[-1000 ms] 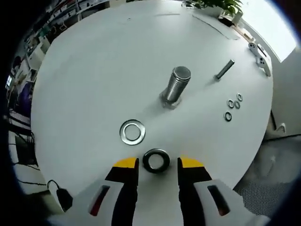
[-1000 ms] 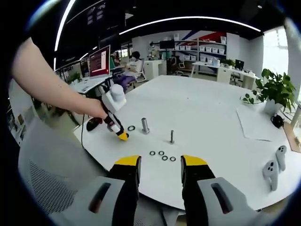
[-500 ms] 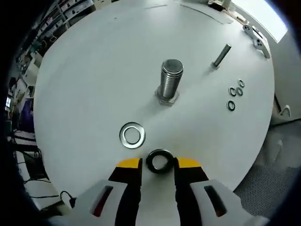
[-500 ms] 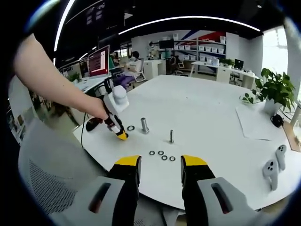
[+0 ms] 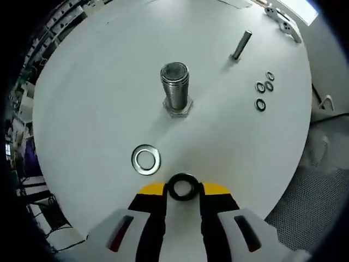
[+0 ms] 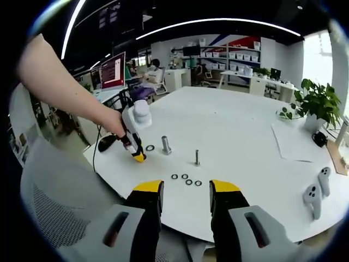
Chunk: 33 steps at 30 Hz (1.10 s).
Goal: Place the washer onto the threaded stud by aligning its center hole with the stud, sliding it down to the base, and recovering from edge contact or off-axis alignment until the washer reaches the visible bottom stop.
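Between the yellow tips of your left hand-held gripper [image 5: 183, 189], the dark washer [image 5: 182, 186] lay flat on the white surface [image 5: 98, 82]. Over the last second the gap around it had shrunk: a second earlier the jaws stood well apart with bare surface on both sides of the ring, and at this moment they pressed in against its rim, gripping it or a hair short of that. You had also pushed the hand-held gripper forward and down, so the ring sat right at the jaw tips.

The large threaded stud [image 5: 175, 87] stood upright on its hex base, well beyond the washer, with nothing on it. A bright steel washer [image 5: 146, 160] lay flat between the two, slightly to the left in the left gripper view. Farther off stood a thin stud [image 5: 240, 45], and near it three small rings [image 5: 263, 89].

Your right hand-held gripper [image 6: 185, 192] hung open and empty, back from the surface's near edge; from it you could see the left hand-held gripper [image 6: 134, 131] tipped down beside the large stud.

So the pick looked close to secured, and lifting, carrying, centring the hole and sliding down to the base all remained. Since the ring lay flat, I judged the jaws held only its thin edge, so it could slip or tilt on the lift.
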Each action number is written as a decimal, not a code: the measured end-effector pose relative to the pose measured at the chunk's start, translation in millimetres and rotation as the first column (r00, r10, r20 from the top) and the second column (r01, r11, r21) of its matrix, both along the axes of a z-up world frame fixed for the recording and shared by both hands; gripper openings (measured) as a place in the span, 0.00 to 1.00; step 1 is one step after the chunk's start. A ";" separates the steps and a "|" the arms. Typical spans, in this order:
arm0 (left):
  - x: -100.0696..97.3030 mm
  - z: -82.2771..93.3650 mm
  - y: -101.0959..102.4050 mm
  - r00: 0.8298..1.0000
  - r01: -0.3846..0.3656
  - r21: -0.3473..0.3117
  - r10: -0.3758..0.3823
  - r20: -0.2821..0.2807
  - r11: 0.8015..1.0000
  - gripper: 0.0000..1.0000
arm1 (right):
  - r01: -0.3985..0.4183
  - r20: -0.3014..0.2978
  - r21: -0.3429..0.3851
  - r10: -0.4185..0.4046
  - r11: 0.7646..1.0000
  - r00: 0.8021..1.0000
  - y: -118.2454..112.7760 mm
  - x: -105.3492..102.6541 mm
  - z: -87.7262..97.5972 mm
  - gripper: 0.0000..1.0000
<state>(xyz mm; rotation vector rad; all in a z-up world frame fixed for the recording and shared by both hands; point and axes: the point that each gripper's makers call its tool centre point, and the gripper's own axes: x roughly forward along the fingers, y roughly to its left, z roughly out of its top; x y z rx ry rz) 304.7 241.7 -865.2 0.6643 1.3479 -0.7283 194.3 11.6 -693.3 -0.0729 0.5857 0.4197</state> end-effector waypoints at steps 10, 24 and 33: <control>1.2 -0.7 0.9 0.997 0.073 -0.011 -0.073 -0.003 0.997 0.25 | 0.000 -0.002 0.004 0.000 1.000 1.000 0.3 0.6 0.4 0.36; 1.8 -1.0 0.8 0.997 0.076 0.004 -0.076 -0.010 0.997 0.21 | 0.005 -0.002 0.009 -0.005 1.000 1.000 0.5 1.2 1.0 0.36; -0.5 0.2 3.8 0.998 0.053 -0.023 -0.052 0.021 0.998 0.20 | 0.002 0.001 0.008 -0.002 1.000 1.000 0.9 1.4 1.3 0.35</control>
